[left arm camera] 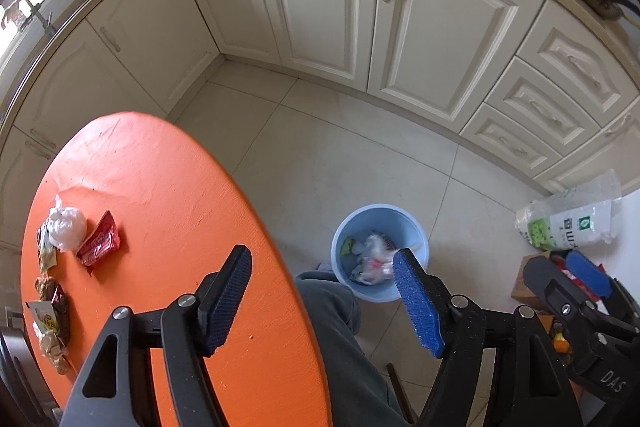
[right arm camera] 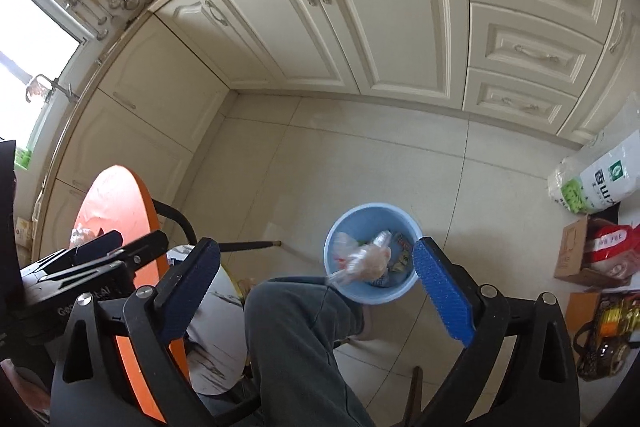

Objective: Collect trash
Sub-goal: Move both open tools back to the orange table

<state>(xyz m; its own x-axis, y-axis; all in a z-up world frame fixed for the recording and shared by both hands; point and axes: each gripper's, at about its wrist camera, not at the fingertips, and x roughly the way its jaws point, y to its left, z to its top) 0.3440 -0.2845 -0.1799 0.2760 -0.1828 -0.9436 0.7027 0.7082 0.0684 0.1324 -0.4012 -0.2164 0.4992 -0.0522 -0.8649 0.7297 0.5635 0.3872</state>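
A light blue bin [left arm camera: 380, 255] stands on the floor with trash in it; it also shows in the right wrist view [right arm camera: 372, 255]. A clear plastic piece [right arm camera: 360, 261] is blurred in the air over the bin's rim, apart from both pads. My right gripper [right arm camera: 316, 291] is open and empty above the bin. My left gripper [left arm camera: 320, 299] is open and empty over the edge of the orange table [left arm camera: 180, 195]. On the table's left lie a red wrapper [left arm camera: 99, 243], a crumpled white bag [left arm camera: 66, 229] and several snack wrappers [left arm camera: 50, 311].
The person's grey-trousered leg [right arm camera: 296, 339] is between the table and the bin. Cream cabinets [left arm camera: 320, 7] line the far side. A white sack [right arm camera: 596, 179], a cardboard box [right arm camera: 576, 251] and bottles [right arm camera: 608, 327] stand on the floor at right.
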